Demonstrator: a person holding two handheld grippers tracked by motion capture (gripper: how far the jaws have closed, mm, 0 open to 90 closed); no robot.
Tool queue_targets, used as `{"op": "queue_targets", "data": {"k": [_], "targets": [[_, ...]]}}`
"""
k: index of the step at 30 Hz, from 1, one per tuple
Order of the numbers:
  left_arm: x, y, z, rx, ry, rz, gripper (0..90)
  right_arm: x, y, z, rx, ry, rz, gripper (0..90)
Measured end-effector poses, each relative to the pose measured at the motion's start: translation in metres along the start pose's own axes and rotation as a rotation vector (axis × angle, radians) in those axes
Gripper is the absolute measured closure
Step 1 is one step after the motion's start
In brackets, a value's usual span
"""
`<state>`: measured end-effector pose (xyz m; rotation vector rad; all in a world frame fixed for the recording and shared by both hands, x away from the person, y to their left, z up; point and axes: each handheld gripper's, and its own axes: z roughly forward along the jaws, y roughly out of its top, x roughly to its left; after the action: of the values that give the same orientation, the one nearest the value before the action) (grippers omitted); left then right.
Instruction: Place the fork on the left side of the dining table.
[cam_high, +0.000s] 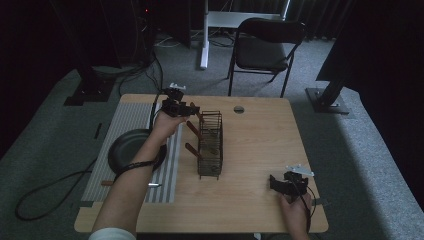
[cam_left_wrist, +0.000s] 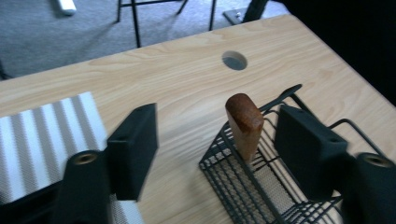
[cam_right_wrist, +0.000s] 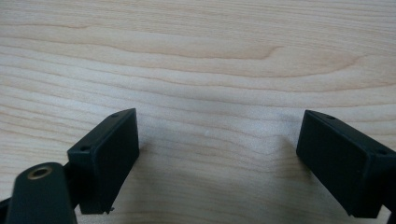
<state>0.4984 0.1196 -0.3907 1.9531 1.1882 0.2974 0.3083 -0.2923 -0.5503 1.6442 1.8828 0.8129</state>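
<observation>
Left tongs (cam_left_wrist: 212, 149) are up at the far end of the wire rack (cam_high: 210, 145), jaws set part-way apart with the brown wooden handle (cam_left_wrist: 244, 125) standing between them. Neither pad is on it: daylight shows on both sides, so nothing is gripped. The handle pokes up at a slant through the rack's top corner, which is why the tongs come at it from above and to the side, straddling the free end rather than reaching into the wires.

In the high view the left tongs (cam_high: 176, 107) sit at that same end, and two more wooden handles (cam_high: 193, 150) jut out of the rack's left side; whether they belong to knives or other utensils I can't tell in this dim light.

Right tongs (cam_right_wrist: 219, 158) rest low over bare counter (cam_right_wrist: 210, 56), jaws wide and empty, parked near the counter's front right corner, well clear of the work.

Left of the rack, a dark round pan (cam_high: 127, 147) lies on a striped mat (cam_high: 125, 120), probably the landing spot for what comes out.
</observation>
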Motion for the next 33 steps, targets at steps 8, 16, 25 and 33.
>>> {"op": "queue_targets", "data": {"k": [8,16,25,33], "targets": [[0.002,-0.005,0.01,0.017,-0.045,-0.014,49.0,0.0,0.0,0.0,0.0,0.0,0.0,12.7],[0.002,-0.009,0.016,0.021,-0.114,-0.037,65.9,0.0,0.0,0.0,0.0,0.0,0.001,12.8],[0.005,-0.014,0.014,-0.025,-0.17,-0.075,76.8,0.0,0.0,0.0,0.0,0.0,0.001,12.7],[0.005,-0.012,0.007,-0.061,-0.156,-0.07,80.8,0.0,0.0,0.0,0.0,0.0,0.001,12.7]]}}
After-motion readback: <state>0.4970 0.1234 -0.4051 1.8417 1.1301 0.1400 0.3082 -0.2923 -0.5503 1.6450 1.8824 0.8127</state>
